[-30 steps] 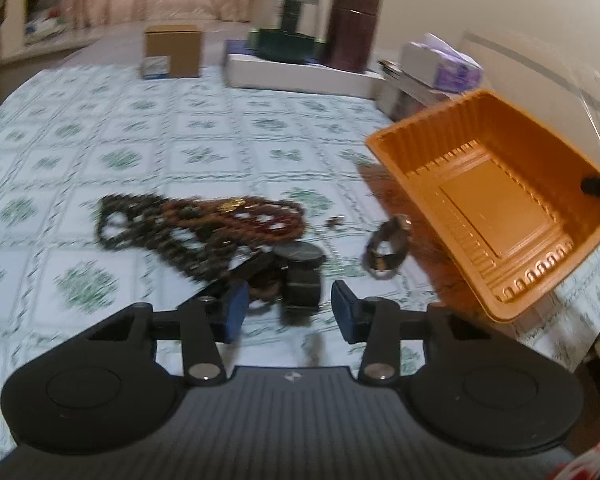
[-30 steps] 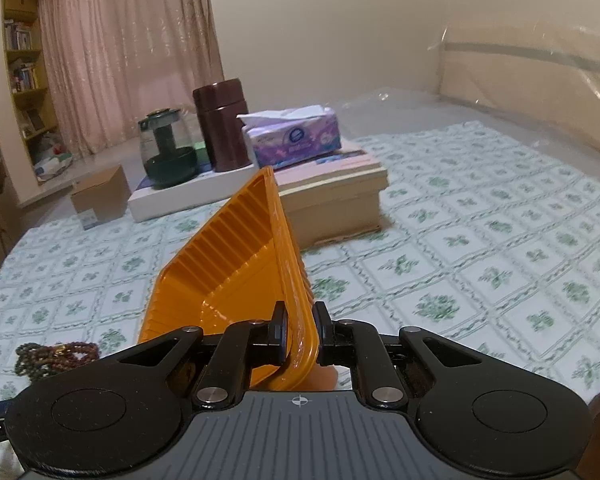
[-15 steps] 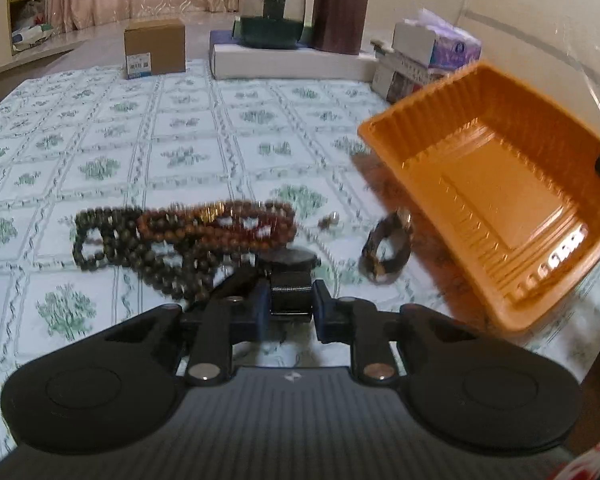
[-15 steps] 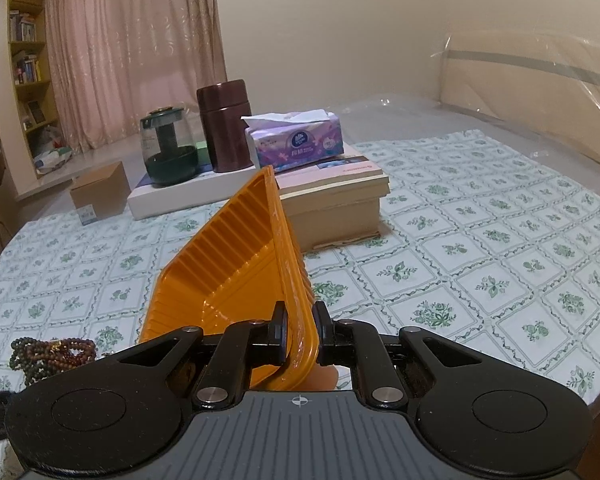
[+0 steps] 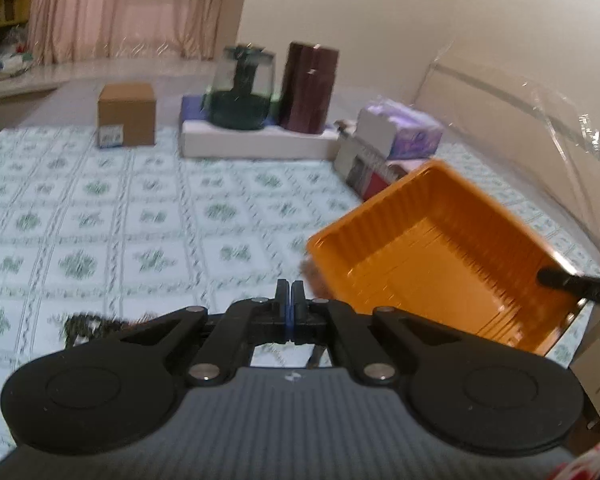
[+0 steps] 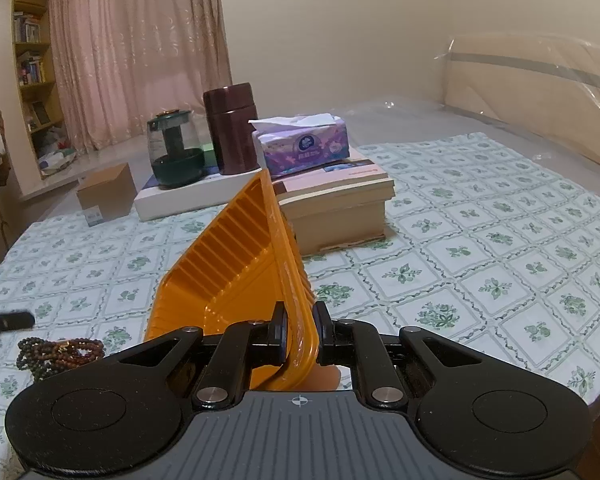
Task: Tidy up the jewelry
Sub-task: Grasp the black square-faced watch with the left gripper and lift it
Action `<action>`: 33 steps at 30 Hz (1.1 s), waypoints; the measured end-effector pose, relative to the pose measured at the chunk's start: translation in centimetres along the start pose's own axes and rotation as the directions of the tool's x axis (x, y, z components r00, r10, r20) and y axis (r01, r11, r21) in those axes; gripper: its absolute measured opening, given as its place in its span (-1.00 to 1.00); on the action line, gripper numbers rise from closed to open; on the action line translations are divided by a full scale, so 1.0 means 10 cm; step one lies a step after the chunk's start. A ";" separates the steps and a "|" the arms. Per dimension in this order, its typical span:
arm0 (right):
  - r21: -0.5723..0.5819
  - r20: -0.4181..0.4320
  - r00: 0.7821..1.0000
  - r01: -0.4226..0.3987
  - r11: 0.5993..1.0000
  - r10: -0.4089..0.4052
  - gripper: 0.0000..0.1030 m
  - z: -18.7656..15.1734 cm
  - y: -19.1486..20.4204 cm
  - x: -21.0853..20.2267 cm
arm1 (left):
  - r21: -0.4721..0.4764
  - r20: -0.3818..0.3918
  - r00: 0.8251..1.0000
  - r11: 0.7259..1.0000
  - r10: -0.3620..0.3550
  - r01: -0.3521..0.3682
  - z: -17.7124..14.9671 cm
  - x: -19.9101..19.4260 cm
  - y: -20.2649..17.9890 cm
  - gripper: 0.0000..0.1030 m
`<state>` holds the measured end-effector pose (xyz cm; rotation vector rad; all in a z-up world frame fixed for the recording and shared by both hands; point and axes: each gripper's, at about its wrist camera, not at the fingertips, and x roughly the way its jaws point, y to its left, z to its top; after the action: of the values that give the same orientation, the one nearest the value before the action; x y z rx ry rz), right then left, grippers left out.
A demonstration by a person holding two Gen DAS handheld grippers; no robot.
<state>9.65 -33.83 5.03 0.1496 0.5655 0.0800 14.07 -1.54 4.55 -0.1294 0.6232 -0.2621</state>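
Observation:
My right gripper (image 6: 298, 338) is shut on the rim of an orange plastic tray (image 6: 236, 276) and holds it tilted above the bed; the tray also shows in the left wrist view (image 5: 440, 256). My left gripper (image 5: 289, 300) is shut and raised; a dark strap (image 5: 315, 354) hangs below its jaws, seemingly the black watch, mostly hidden by the gripper body. Brown and dark bead necklaces (image 6: 60, 354) lie on the patterned cloth at lower left, and are partly seen in the left wrist view (image 5: 88, 322). The left gripper's tip (image 6: 4, 322) shows at the left edge.
At the back stand a cardboard box (image 5: 127, 119), a glass kettle (image 5: 242, 88) and a maroon canister (image 5: 309, 88) on a white box. A tissue box (image 6: 304, 146) sits on stacked books (image 6: 340, 204). The bed edge runs along the right.
My left gripper closed on the black watch by the beads and lifted, tilting up so the beads dropped below view. The right gripper kept holding the tray.

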 end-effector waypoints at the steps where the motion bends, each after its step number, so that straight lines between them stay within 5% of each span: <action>1: 0.001 0.000 1.000 0.000 1.000 0.000 -0.76 -0.01 0.00 0.00 | 0.006 0.005 1.000 1.000 -0.003 0.003 0.03 0.00 -0.02 -1.00; 6: 0.003 -0.001 1.000 -0.007 1.000 0.007 -0.76 -0.01 -0.01 0.00 | 0.062 0.000 1.000 0.998 0.016 -0.016 -0.02 0.03 -0.06 -1.00; 12: 0.002 -0.002 1.000 -0.013 1.000 0.013 -0.76 -0.01 -0.02 0.02 | 0.111 -0.066 0.997 0.994 0.029 -0.022 -0.47 0.10 -0.07 -0.82; 14: 0.003 -0.004 1.000 -0.014 1.000 0.014 -0.76 -0.01 -0.02 0.03 | 0.109 -0.074 0.997 0.994 0.022 -0.014 -0.60 0.12 -0.10 -0.42; 21: 0.003 -0.007 1.000 -0.014 1.000 0.014 -0.76 -0.03 -0.01 0.05 | 0.261 -0.026 0.993 0.959 0.117 -0.106 -0.90 0.28 -0.31 0.32; 25: 0.004 -0.009 1.000 -0.014 1.000 0.014 -0.76 -0.03 -0.01 0.05 | 0.354 -0.038 0.992 0.929 0.124 -0.103 -0.98 0.41 -0.38 0.35; 29: 0.008 -0.011 1.000 -0.013 1.000 0.014 -0.76 -0.04 -0.01 0.07 | 0.479 -0.042 0.985 0.869 0.165 -0.125 -1.10 0.56 -0.46 0.33; 33: 0.004 -0.011 1.000 -0.013 1.000 0.013 -0.76 -0.03 0.00 0.07 | 0.534 -0.050 0.981 0.835 0.186 -0.132 -1.16 0.64 -0.45 -0.01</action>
<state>10.11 -33.73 4.38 0.1566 0.5754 0.0927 11.31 -8.12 -7.46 0.4735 0.6366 -0.2714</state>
